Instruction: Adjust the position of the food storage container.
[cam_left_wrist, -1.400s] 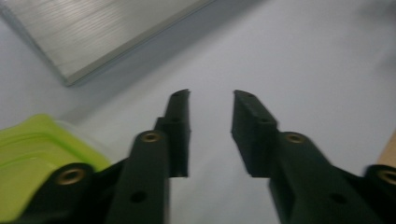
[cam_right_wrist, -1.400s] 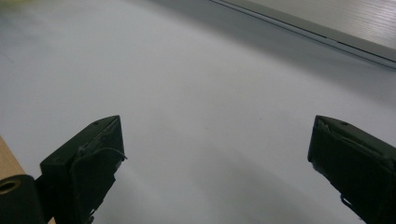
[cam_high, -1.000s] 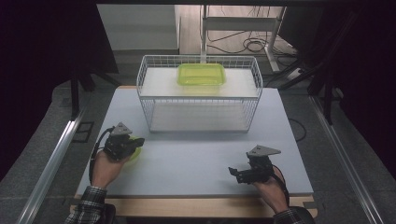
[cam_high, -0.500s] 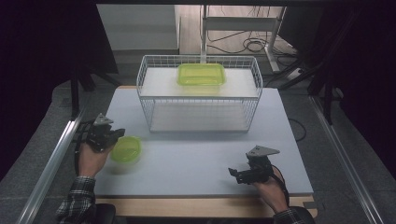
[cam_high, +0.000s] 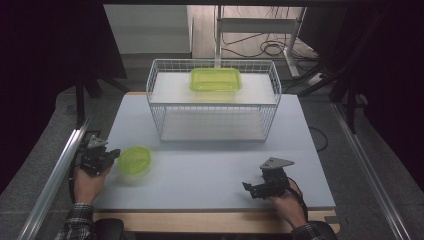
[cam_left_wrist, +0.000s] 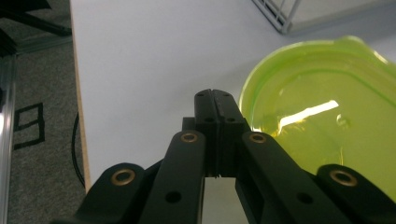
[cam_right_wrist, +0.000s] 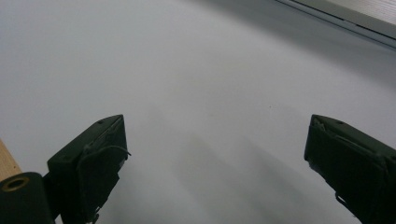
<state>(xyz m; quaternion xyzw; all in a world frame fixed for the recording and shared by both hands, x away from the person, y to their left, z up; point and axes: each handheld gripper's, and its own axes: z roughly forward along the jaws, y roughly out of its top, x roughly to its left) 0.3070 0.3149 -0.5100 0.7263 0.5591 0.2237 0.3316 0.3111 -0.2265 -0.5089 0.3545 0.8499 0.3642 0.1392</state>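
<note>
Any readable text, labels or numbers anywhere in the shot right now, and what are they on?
No readable words, brands or numbers.
Black marking on the grey floor left of the table, in the left gripper view: a square outline and a hooked shape, not clearly a character.
Green container, wire basket, both grippers: no labels visible.

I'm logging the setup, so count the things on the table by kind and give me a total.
Green containers: 2, a round one on the table near the left tongs and a rectangular one inside the basket.
White wire baskets: 1.
Total: 3.
</note>
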